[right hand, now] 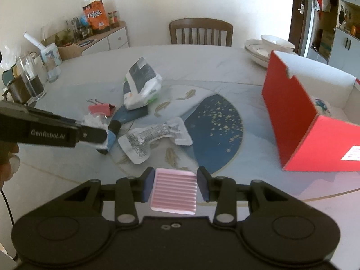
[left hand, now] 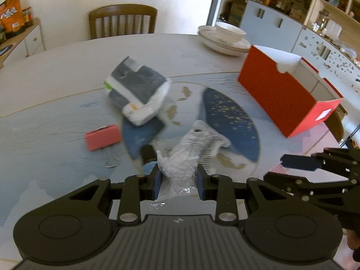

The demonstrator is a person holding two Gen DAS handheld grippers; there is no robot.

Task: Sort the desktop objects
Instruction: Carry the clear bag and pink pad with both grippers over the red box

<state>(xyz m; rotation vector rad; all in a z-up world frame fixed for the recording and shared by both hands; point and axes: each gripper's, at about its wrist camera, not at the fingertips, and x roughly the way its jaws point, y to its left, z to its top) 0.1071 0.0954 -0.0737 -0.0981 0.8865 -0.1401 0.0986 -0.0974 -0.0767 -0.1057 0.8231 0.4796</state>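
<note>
Gripping clear plastic bag (left hand: 180, 168) w/ left gripper (left hand: 179, 181); right gripper (right hand: 174, 187) clamps pink ridged pad (right hand: 174, 191)

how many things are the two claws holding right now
2. The left claw grips a clear plastic bag of small white pieces; the right claw grips a pink ribbed block.

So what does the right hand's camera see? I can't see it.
The right gripper holds a pink ribbed pad above a table. Ahead are a red box, packets and the left gripper holding a clear bag.
</note>
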